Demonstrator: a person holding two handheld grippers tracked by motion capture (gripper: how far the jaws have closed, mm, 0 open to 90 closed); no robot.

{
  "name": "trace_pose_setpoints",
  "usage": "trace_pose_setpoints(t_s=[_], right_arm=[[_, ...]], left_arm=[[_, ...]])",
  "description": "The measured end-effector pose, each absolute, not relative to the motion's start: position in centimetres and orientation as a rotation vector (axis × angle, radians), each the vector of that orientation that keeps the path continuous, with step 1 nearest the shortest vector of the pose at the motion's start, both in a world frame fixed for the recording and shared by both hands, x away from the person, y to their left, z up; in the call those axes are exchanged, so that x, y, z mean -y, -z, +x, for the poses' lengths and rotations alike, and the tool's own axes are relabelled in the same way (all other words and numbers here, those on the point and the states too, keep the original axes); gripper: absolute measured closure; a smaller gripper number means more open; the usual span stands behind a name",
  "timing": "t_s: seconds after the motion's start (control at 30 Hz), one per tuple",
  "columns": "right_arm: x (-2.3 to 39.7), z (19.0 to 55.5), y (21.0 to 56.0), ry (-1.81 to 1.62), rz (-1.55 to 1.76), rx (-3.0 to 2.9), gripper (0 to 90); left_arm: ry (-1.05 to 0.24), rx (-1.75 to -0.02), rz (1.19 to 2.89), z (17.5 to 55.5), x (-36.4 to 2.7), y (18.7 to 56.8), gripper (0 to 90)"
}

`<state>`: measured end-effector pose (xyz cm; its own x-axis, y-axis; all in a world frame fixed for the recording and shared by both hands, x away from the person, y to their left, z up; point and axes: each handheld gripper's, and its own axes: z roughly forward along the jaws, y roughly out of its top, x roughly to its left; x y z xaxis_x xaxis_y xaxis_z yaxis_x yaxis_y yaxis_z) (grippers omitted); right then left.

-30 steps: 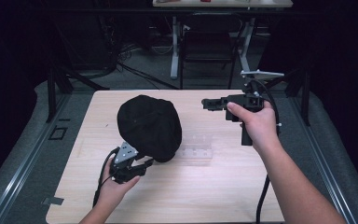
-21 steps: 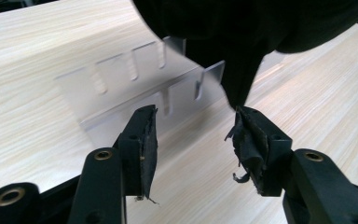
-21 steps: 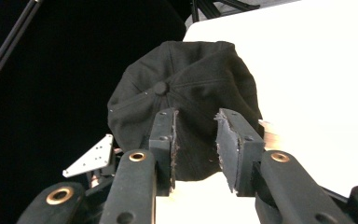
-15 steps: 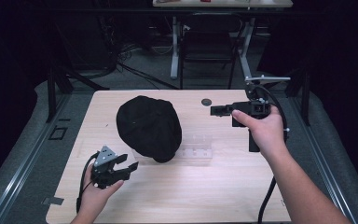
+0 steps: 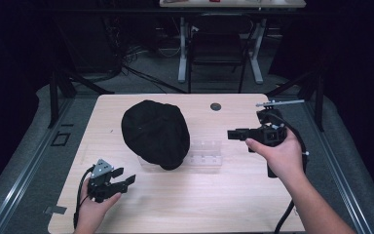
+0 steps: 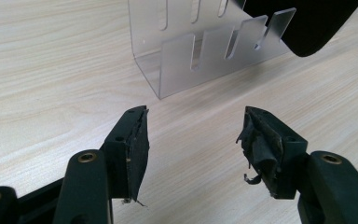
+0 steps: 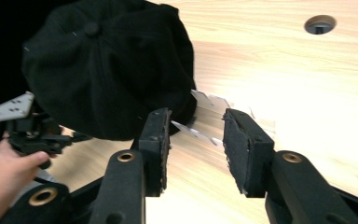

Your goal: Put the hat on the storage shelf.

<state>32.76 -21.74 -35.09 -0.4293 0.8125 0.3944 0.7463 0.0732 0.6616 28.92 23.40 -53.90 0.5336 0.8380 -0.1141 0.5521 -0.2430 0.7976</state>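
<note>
While the black cap [image 5: 154,132] is sitting draped over the clear slotted stand [image 5: 205,155] mid-table, you are holding your left gripper [image 5: 121,181] near the front left of the table [image 5: 233,195], well apart from the cap; its jaws have just been opening and are gaping with nothing between them. Your right gripper [image 5: 233,134] is hovering right of the cap, jaws pointing at it, also just been opening, gripping nothing.

Bright tabletop [image 5: 233,195], dark surroundings — glare perhaps washes right gripper view.
</note>
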Motion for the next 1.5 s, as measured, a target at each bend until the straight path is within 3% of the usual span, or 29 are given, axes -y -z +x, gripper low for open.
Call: trace_pose_setpoints(t_s=[0.53,1.17,1.5], right_arm=[[23.8,28.0,41.4,-1.265,1.518,-2.137,46.4],[24.7,25.3,49.6,-1.151,1.474,-2.042,39.0],[24.7,24.9,52.7,-1.137,1.487,-2.003,38.9]], left_arm=[[-0.429,-1.115,1.942,28.8,-23.4,54.5,41.4],[-0.468,-1.101,1.938,29.0,-23.5,55.2,36.9],[-0.458,-1.091,1.945,28.9,-23.4,55.4,39.2]])
